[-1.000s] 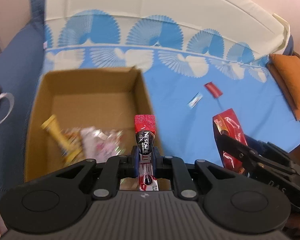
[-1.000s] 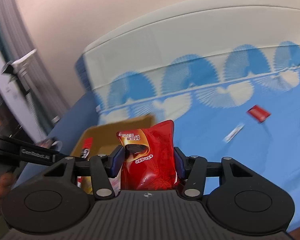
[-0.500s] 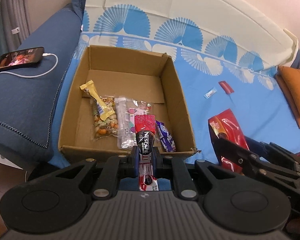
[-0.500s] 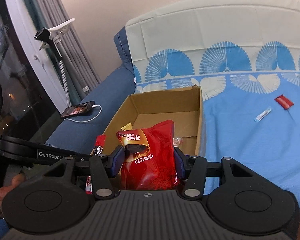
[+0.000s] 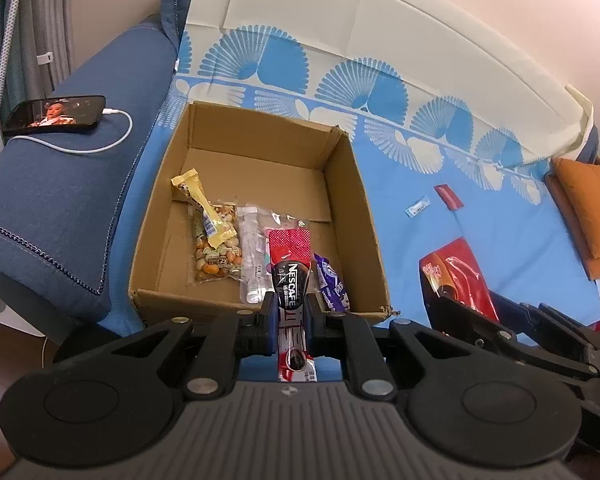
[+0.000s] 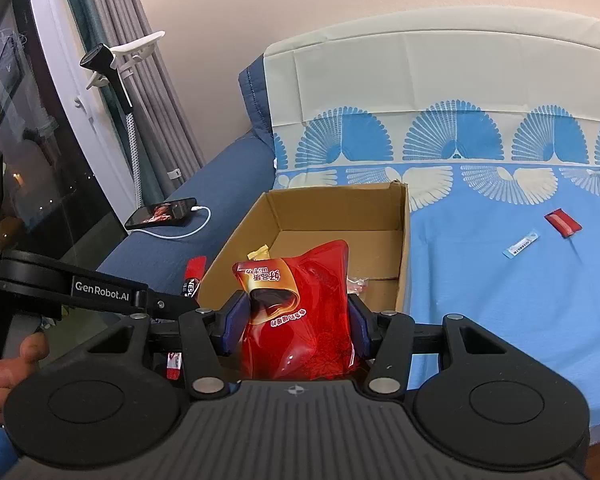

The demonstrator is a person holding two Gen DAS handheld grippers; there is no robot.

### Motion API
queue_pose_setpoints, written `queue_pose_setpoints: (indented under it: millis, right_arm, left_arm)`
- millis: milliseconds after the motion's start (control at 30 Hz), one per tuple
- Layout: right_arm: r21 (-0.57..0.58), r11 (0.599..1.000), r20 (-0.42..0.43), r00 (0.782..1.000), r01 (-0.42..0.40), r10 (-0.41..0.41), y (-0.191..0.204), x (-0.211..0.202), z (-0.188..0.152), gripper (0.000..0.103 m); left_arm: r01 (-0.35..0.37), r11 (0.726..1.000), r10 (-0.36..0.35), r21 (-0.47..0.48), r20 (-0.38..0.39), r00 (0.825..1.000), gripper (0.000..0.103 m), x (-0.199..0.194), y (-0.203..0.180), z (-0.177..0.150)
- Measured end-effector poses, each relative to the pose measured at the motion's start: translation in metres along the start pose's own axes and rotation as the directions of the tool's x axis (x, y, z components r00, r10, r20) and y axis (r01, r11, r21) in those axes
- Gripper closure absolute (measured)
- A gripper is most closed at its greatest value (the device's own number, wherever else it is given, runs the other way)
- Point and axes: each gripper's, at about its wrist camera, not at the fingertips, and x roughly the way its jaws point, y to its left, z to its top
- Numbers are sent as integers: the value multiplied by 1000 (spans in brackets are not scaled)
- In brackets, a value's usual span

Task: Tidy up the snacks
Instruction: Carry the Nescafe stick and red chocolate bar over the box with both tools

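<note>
Blue fabric sofa (image 5: 60,200), its seat and backrest draped in a light-blue cloth with a cream band and blue fan print (image 5: 480,240). Pale pink wall behind; grey curtains (image 6: 156,92) and a dark window at the left end, with a white-and-black stand (image 6: 112,64) beside them. On the sofa's armrest, a black smartphone with a lit screen (image 5: 54,114), plugged into a white cable (image 5: 100,144). Orange cushion (image 5: 588,208) at the far right end.

On the cloth, next to the armrest, an open brown cardboard box (image 5: 356,200). Inside, lying flat toward its near wall: a yellow wrapped bar (image 5: 204,208) slanted across a clear bag of mixed nuts (image 5: 216,256), a clear wrapped packet (image 5: 254,256), a purple packet (image 5: 332,284). Out on the cloth, well right of the box, a small red sachet (image 5: 447,197) and a small blue-and-white sachet (image 5: 417,206), just beside each other.

Left gripper (image 5: 290,312) clamped nearly together on a red-and-black Nescafe coffee stick (image 5: 290,276), long axis running straight forward along the fingers, red end over the box's near edge. Right gripper (image 6: 296,320) closed partway on a glossy red snack pouch (image 6: 300,312), held upright at the box's near right corner, long axis running away from the camera, sealed top toward the backrest.
</note>
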Motion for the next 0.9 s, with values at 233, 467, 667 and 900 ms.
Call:
queue_pose_setpoints:
  millis: [233, 467, 667, 900]
  right_arm:
    - [-6, 1000, -14, 1000, -5, 5, 0, 3, 1, 48]
    - [-3, 1000, -23, 1000, -8, 8, -3, 6, 3, 48]
    - [-1, 1000, -25, 1000, -9, 9, -3, 6, 3, 48]
    - [-1, 1000, -37, 999, -8, 8, -3, 11, 3, 48]
  left_arm:
    - [-8, 1000, 8, -12, 5, 1000, 89, 1, 4, 3]
    - [-17, 1000, 17, -18, 6, 1000, 89, 2, 4, 5]
    - [-20, 1000, 20, -20, 6, 1000, 89, 3, 4, 7]
    - [-27, 999, 27, -26, 7, 1000, 89, 6, 7, 12]
